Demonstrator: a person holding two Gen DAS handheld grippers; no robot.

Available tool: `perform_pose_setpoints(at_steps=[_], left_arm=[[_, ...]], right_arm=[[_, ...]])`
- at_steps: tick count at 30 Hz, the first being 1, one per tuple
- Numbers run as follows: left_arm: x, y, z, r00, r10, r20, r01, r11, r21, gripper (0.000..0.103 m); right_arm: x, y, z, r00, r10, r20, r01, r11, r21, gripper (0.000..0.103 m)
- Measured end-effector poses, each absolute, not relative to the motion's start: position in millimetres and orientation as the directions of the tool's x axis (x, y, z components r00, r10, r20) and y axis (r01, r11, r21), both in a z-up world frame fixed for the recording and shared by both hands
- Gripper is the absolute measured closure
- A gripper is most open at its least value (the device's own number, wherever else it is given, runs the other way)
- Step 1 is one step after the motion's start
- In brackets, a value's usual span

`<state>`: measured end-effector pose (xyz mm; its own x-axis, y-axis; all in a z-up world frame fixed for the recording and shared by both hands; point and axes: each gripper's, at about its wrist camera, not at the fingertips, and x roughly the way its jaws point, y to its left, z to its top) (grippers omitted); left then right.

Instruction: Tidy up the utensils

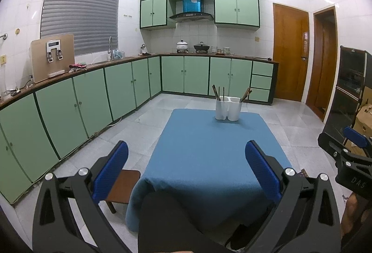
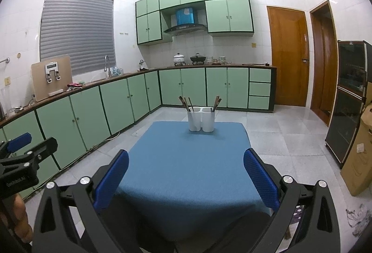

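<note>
Blue textured pads lined the black fingers of the left gripper [image 1: 186, 168], which was spread wide and held nothing, raised above the near edge of a table covered with a blue cloth [image 1: 209, 148]. The right gripper [image 2: 186, 177] was spread just as wide and also empty, level with the other; each showed at the edge of the other's view. Both probably waited back from the work so the whole table could be seen before a reach.

Well apart from both grippers, near the far edge of the cloth, stood a white two-compartment utensil holder [image 1: 227, 108]. Dark wooden chopsticks [image 1: 217, 92] leaned in its left compartment and a few more [image 1: 246, 94] in its right, so the sorting looked largely done or not yet begun; which, I could not tell. Nothing else lay on the cloth.

Beyond were pale grey floor tiles [image 1: 139, 127], mint-green cabinets [image 1: 130, 83] under a dark wooden counter, a shuttered window [image 1: 80, 8], and brown wooden doors [image 1: 290, 52].
</note>
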<state>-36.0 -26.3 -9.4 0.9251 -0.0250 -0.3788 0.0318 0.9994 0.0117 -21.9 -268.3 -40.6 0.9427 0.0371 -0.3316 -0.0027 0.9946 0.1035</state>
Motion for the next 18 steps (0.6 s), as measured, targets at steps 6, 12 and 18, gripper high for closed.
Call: perform_pose_setpoints(at_steps=[6, 12, 18], left_arm=[[-34.5, -22.5, -9.1, 0.926, -0.026, -0.376, 0.031, 0.999, 0.008, 0.005], [-37.2, -21.0, -11.4, 0.929, -0.026, -0.369, 0.030, 1.000, 0.003, 0.005], [-39.4, -20.7, -13.7, 0.930, -0.025, -0.367, 0.028, 1.000, 0.001, 0.005]], right_arm=[[-22.3, -269.0, -37.5, 0.944, 0.034, -0.328, -0.002, 0.995, 0.097, 0.006], [-23.3, -267.8, -38.0, 0.946, 0.032, -0.322, -0.002, 0.995, 0.095, 0.006], [-22.9, -267.4, -37.2, 0.946, 0.032, -0.323, -0.002, 0.996, 0.094, 0.006]])
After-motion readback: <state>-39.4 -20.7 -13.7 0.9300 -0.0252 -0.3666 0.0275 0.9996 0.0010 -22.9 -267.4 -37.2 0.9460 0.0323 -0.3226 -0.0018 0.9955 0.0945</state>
